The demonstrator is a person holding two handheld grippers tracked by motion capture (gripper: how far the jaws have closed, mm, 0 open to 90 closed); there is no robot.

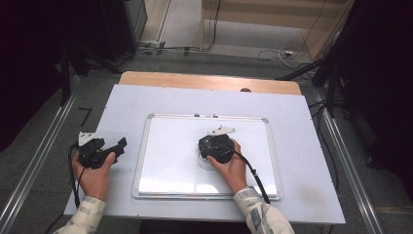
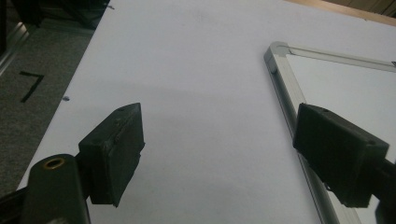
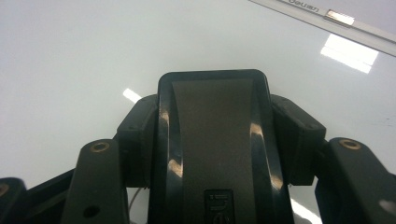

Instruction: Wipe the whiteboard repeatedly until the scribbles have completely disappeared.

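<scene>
Right gripper is over the middle of the whiteboard, slightly toward its far edge, pointing down at the surface. Its jaws are clamped on an eraser: the right gripper view has the black block wedged between the pads, gripped across its width at the two long sides. That grip makes sense as a wiping hold; squeezing the narrow dimension keeps the block from twisting and leaves the working face free toward the board.

Eraser orientation: its long axis runs along the jaws, from the gripper body out toward the board, rounded end leading. The glossy back with the grey strip and a small label faces the camera, so the felt side is presumably the hidden one. Whether it touches the board I can't tell. In the high view the hand and gripper body cover it, with faint marks on the board just beside the gripper, toward the near side.

Left gripper sits off the whiteboard, above the desk near its left edge, pointing toward the board's left frame. Jaws are wide apart with nothing between them; in the left gripper view, bare desk shows between the pads and the right pad overlaps the board's aluminium frame. Looks parked, or ready to steady the frame if the board slides during wiping.

The board lies flat in the centre of the desk, long edges parallel to the desk's near edge.
</scene>
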